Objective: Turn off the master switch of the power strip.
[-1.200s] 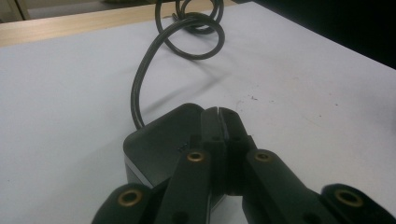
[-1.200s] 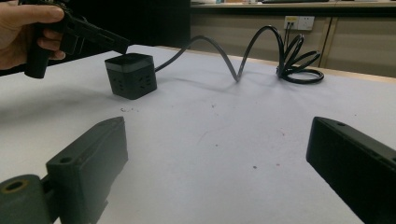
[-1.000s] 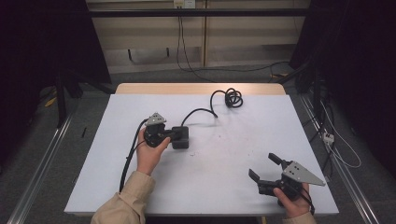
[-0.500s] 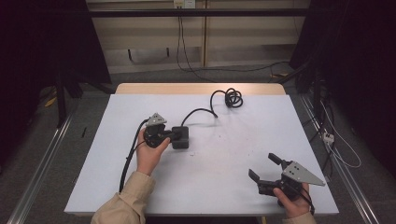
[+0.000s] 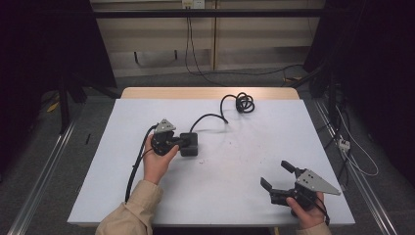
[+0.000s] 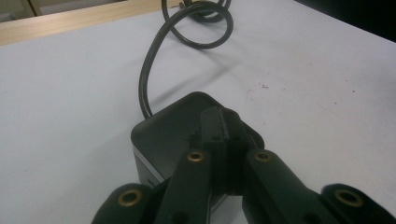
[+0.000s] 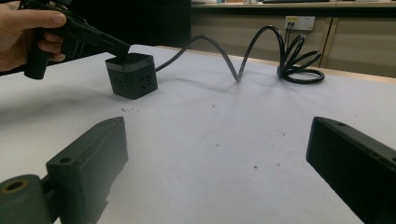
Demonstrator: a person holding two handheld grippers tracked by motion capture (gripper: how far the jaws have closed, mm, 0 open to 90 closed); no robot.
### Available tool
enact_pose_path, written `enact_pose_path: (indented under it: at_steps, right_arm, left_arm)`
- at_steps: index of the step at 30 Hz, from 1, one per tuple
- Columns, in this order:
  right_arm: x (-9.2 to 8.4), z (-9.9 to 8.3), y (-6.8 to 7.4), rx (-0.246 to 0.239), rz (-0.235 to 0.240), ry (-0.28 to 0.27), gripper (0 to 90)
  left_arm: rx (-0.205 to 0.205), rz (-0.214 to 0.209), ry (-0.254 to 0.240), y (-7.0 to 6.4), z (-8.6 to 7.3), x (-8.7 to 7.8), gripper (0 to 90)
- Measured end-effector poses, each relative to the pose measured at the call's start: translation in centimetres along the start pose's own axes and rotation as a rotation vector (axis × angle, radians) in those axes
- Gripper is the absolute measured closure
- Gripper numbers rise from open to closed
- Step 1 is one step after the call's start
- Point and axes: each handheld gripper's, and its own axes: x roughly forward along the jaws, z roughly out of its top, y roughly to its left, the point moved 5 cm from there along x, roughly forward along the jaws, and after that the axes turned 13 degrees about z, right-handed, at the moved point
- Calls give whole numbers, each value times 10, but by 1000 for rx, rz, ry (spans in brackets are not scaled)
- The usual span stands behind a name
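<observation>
Left gripper (image 5: pixel 182 142): jaws closed together, tips resting on the top face of the black power cube (image 5: pixel 189 144), pressing down on it rather than clamping it; the left gripper view shows the two pads meeting over the cube's top (image 6: pixel 187 126). The cube sits on the table directly under and just ahead of those tips, left of centre. Its black cord (image 5: pixel 211 116) leaves the far side, arcs up and ends in a loose coil (image 5: pixel 243 102) near the table's far edge.

Right gripper (image 5: pixel 277 177): jaws wide apart, nothing between them, held low at the near right corner, well apart from the cube.

Surface: white table top (image 5: pixel 244 156) with a few small dark specks; a bare wooden strip (image 5: pixel 210 93) runs along the far edge. Room: grey floor, dark curtains at both sides, a beige wall panel behind with a wall socket (image 7: pixel 299 22) and cables hanging from it.

Markings: socket slots show on the cube's side faces (image 7: pixel 140 85); no legible brand or lettering can be made out.
</observation>
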Motion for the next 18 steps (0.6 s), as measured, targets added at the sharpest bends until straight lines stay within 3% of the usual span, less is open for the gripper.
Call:
enact_pose_path:
  at_steps: [4, 11, 18]
  right_arm:
    - [0, 0, 0, 0, 0, 0, 49]
    - [0, 0, 1, -2, 0, 1, 49]
    - [1, 0, 2, -1, 2, 0, 49]
  left_arm:
    - [36, 14, 2, 0, 0, 0, 900]
    - [34, 15, -2, -1, 0, 0, 900]
    - [59, 24, -9, -3, 0, 1, 900]
